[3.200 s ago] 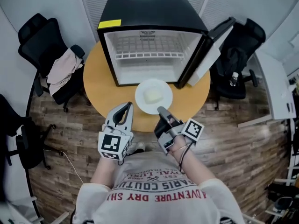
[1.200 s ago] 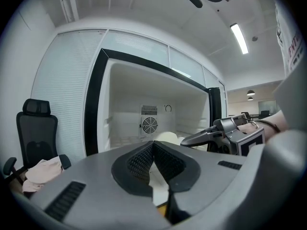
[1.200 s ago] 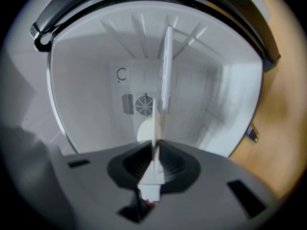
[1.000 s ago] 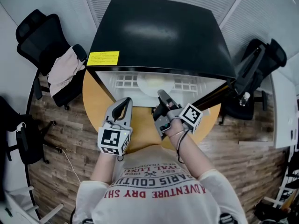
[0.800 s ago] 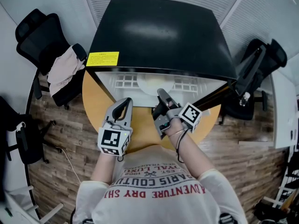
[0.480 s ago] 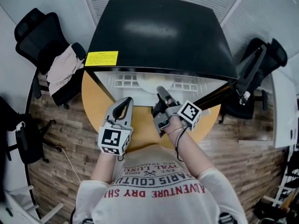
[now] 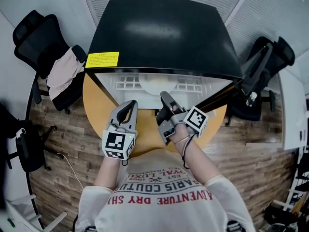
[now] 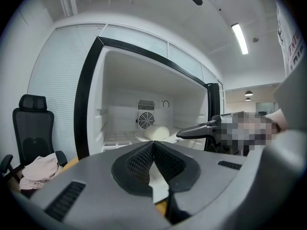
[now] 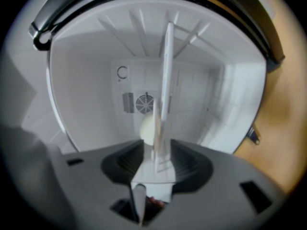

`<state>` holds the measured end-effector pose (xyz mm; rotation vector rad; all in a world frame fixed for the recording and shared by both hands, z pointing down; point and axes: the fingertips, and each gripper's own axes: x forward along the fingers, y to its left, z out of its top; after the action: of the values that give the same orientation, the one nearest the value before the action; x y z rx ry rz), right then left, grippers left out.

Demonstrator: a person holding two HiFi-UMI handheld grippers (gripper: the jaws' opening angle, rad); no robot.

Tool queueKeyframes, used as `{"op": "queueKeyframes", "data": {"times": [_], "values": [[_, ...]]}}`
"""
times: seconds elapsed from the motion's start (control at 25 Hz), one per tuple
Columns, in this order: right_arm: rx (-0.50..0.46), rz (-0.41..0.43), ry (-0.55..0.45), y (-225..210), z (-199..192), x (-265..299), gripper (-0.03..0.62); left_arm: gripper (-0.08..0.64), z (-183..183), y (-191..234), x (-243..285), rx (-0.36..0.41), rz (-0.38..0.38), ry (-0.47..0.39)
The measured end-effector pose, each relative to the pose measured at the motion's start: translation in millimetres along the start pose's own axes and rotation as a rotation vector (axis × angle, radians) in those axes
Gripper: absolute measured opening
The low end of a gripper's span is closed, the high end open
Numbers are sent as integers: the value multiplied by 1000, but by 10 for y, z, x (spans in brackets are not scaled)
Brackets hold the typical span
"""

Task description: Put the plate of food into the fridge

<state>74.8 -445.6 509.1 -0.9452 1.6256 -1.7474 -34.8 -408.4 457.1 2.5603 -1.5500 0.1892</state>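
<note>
One white plate carrying a pale lump of food sits on the wire shelf inside the open black mini fridge, in front of the fan at its back wall. The near rim of the plate lies between the jaws of the right gripper, which stand apart on either side of it; that gripper is rolled onto its side, reaching into the fridge mouth with the wrist bent and its marker cube out to the right. The left gripper, jaws together and empty, hangs over the round wooden table, just outside the fridge and left of the plate.
</note>
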Motion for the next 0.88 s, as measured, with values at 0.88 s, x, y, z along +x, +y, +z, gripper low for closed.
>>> {"op": "queueKeyframes", "data": {"times": [0.88], "values": [[-1465, -31, -46, 579, -203, -496, 29, 29, 67, -159, -122, 26, -53, -24]]}}
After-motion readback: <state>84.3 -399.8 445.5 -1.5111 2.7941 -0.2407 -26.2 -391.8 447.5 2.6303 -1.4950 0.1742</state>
